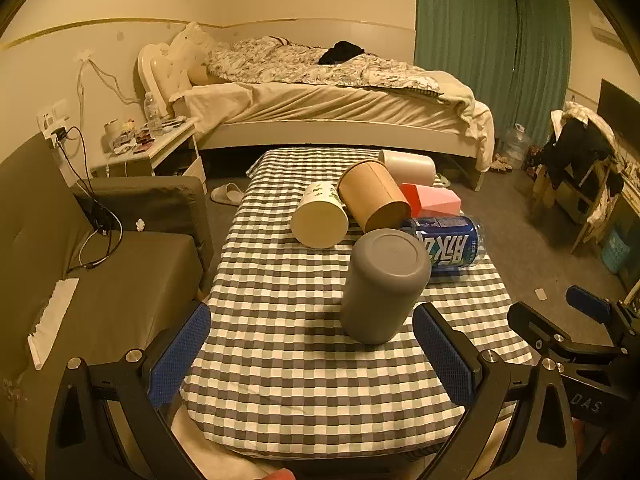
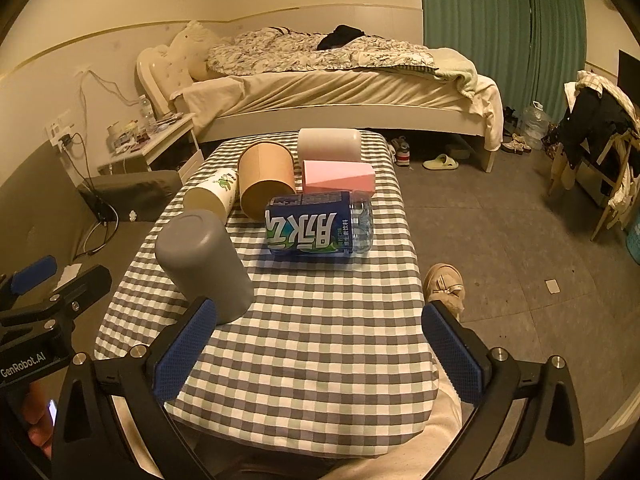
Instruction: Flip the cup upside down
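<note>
A grey cup point(image 1: 382, 286) stands upside down on the checked tablecloth point(image 1: 288, 364), its flat base facing up. It also shows in the right wrist view point(image 2: 206, 264) at the left. My left gripper point(image 1: 312, 354) is open and empty, just in front of the cup, its fingers wide to either side. My right gripper point(image 2: 318, 354) is open and empty over the near part of the table, to the right of the cup. Its left fingertip point(image 2: 188, 344) is close to the cup's foot.
Behind the cup are a white paper cup point(image 1: 320, 216), a brown paper tub point(image 1: 374, 196), a pink box point(image 1: 434, 200), a white cylinder point(image 1: 408, 166) and a blue-labelled bottle point(image 1: 448, 246) on its side. A grey sofa point(image 1: 120, 264) stands to the left, a bed point(image 1: 328, 104) beyond.
</note>
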Motion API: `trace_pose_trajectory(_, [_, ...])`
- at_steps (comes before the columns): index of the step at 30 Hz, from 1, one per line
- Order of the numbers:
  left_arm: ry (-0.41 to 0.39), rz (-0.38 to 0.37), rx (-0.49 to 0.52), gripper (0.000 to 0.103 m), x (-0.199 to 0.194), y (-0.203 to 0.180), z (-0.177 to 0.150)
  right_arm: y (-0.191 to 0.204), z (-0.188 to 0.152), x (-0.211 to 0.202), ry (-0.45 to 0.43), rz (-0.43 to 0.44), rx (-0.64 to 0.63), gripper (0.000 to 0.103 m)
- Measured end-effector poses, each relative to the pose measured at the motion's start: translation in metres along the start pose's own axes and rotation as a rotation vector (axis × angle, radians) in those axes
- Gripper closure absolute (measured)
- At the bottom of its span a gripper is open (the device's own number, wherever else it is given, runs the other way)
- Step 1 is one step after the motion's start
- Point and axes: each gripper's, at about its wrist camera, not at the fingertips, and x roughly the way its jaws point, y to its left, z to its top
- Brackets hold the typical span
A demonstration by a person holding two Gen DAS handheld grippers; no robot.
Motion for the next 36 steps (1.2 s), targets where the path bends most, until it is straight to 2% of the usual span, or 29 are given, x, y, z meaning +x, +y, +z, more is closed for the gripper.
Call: trace_pose_trajectory(36, [0.006, -0.001, -0.008, 0.0, -0.0001, 0.0006, -0.002, 0.0049, -0.0025, 0.0006, 0.001, 0.002, -0.017, 0.0])
